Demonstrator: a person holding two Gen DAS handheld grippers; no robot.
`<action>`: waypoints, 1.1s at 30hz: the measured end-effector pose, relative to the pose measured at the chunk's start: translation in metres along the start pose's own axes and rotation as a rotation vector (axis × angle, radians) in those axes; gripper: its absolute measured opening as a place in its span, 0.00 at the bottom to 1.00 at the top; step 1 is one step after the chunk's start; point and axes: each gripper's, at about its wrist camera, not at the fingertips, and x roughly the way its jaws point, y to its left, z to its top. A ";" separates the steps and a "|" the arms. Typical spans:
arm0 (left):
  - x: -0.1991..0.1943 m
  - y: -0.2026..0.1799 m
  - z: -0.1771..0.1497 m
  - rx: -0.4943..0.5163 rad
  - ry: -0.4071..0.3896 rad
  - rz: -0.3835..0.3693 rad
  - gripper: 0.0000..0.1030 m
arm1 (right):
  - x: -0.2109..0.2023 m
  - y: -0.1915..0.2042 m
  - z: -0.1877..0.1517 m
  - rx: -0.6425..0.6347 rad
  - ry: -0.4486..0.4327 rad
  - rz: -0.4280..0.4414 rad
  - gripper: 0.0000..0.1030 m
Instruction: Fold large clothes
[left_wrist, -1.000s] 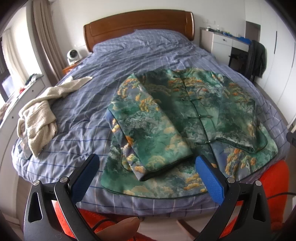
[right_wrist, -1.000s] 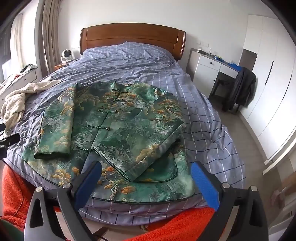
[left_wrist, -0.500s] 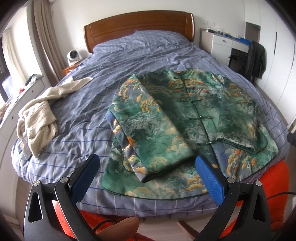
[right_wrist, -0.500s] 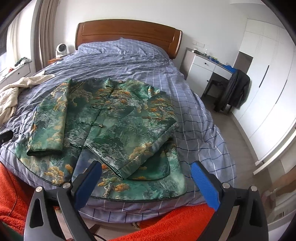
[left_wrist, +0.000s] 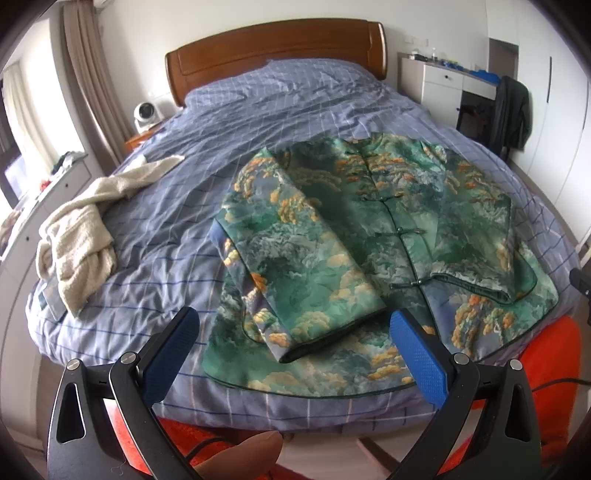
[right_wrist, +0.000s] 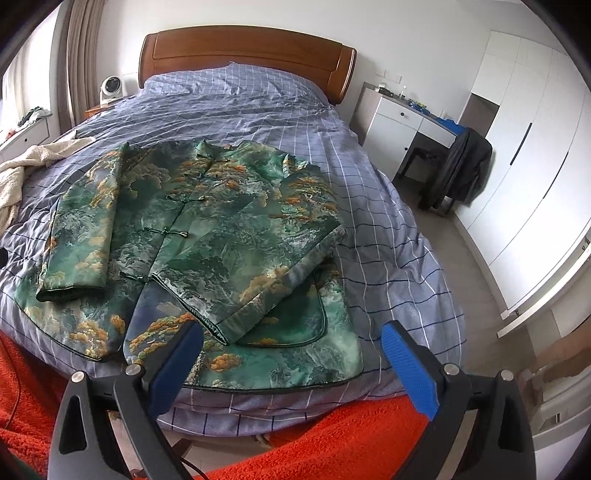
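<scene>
— Where's the jacket (left_wrist: 373, 236)?

— At twelve o'clock on the bed (left_wrist: 155, 236), sleeves folded in. My left gripper (left_wrist: 295, 343) and right gripper (right_wrist: 291, 354) both hang spread, empty.

— Risk?

— I'd guess the slick brocade slips: pinch only the hem's top layer and the sleeves slide out.

The jacket (left_wrist: 369, 236) is lying on the bed (left_wrist: 295, 99), near the bed's foot edge, with both sleeves lying folded in over its front. A towel (left_wrist: 77, 225) is lying on the bed to the left of the jacket, well apart from it. The headboard (left_wrist: 273, 48) is standing behind the jacket, beyond the far end of the bed. The left hand-held gripper (left_wrist: 295, 328) and the right hand-held gripper (right_wrist: 291, 343) are hovering before the jacket's hem, their fingers spread wide apart.
</scene>
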 end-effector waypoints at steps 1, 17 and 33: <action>0.001 0.000 0.000 0.000 0.002 -0.001 1.00 | 0.000 0.000 0.000 -0.001 -0.001 -0.006 0.96; 0.011 0.004 -0.005 -0.035 0.024 0.006 1.00 | 0.008 0.001 0.000 -0.047 0.021 -0.077 0.96; 0.015 0.001 0.001 -0.029 0.012 -0.004 1.00 | 0.009 -0.009 0.005 -0.017 -0.020 -0.023 0.96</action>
